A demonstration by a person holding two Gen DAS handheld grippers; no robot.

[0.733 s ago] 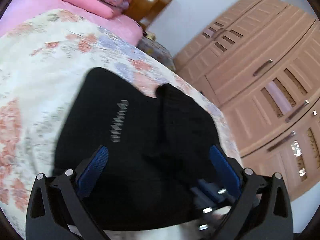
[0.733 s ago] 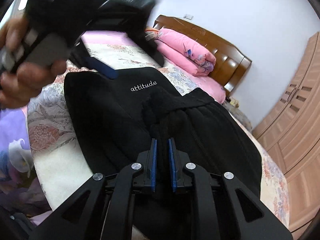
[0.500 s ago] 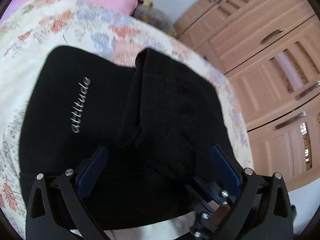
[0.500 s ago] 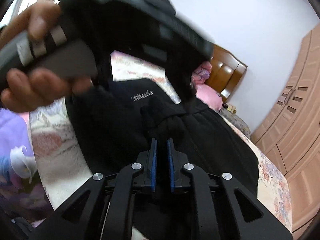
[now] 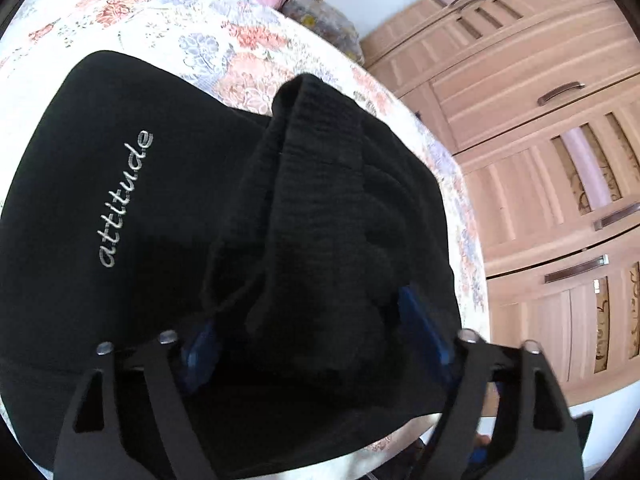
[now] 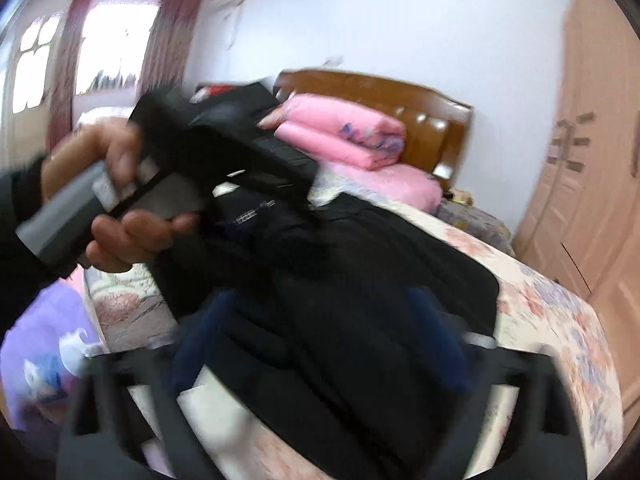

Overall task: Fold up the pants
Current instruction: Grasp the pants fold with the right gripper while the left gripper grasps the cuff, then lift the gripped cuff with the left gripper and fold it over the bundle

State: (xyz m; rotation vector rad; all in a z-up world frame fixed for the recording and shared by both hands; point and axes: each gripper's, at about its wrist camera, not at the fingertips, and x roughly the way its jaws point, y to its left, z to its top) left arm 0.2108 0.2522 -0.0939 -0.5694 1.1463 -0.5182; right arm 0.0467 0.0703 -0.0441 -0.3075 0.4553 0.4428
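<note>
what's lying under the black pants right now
The black pants lie on a flowered bedspread, which shows around their edges. Whatever sits beneath their middle is covered by the fabric.

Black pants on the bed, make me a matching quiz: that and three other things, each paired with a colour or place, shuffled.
Things:
1. black pants
2. folded quilt
3. wardrobe
4. headboard

Descriptions:
A. pink, stacked by the headboard
B. carries the word "attitude"
C. glossy brown wood at the wall
D. light wood doors with dark handles

Pairs: 1-B, 2-A, 3-D, 4-C
</note>
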